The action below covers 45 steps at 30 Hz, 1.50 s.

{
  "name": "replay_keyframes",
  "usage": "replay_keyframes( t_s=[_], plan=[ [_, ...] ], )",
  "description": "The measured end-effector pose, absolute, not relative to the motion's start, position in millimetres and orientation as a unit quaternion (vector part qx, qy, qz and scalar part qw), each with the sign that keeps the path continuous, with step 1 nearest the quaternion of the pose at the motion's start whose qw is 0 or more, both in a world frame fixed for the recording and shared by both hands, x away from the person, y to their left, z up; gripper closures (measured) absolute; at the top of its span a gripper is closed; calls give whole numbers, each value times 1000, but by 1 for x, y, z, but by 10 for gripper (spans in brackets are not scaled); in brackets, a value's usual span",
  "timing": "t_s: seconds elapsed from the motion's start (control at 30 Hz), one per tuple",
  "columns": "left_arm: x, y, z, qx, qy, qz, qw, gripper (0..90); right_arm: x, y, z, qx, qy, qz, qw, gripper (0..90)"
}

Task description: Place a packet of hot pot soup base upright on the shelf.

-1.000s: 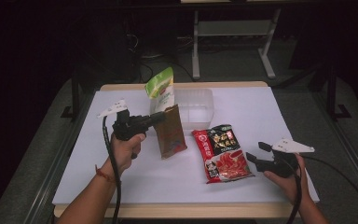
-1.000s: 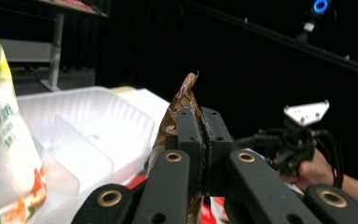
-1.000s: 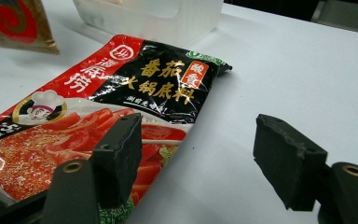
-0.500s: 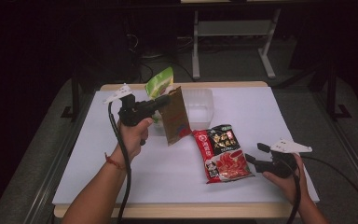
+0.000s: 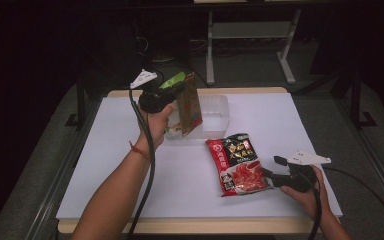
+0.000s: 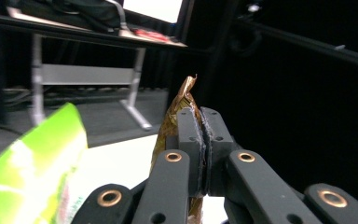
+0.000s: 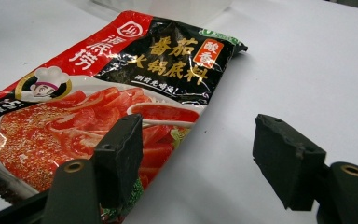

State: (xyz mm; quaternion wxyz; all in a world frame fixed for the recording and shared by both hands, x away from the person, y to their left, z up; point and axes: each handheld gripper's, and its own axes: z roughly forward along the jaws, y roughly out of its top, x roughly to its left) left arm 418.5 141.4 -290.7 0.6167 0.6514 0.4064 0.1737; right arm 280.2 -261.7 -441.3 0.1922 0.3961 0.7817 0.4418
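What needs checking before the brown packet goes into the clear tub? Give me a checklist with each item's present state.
1. Left gripper has the brown packet pinched: ok, jaws shut on its edge.
2. Packet lifted off the table: ok, it hangs in the air beside the clear tub.
3. Room in the tub for the packet: cannot tell, the packet and hand cover part of it.
4. Green packet out of the drop path: cannot tell, it sits close beside the brown one.
5. Right gripper out of the way: ok, open, near the red soup-base packet, nothing between its jaws.
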Motion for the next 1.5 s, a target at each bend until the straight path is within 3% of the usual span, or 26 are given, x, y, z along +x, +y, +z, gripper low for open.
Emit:
replay_keyframes(
  t_s=[0.77, 1.1, 1.23, 1.5],
  plan=[
    [468, 110, -303, 639, 446, 236, 581, 879, 279, -262, -442, 388, 785, 444, 191, 325],
    [466, 97, -319, 633, 437, 220, 600, 876, 279, -261, -442, 391, 785, 443, 187, 323],
    [466, 100, -320, 588, 468, 196, 630, 877, 279, -260, -443, 387, 788, 441, 187, 323],
    [465, 83, -319, 591, 468, 176, 633, 876, 280, -260, -443, 388, 788, 440, 186, 323]
  ],
)
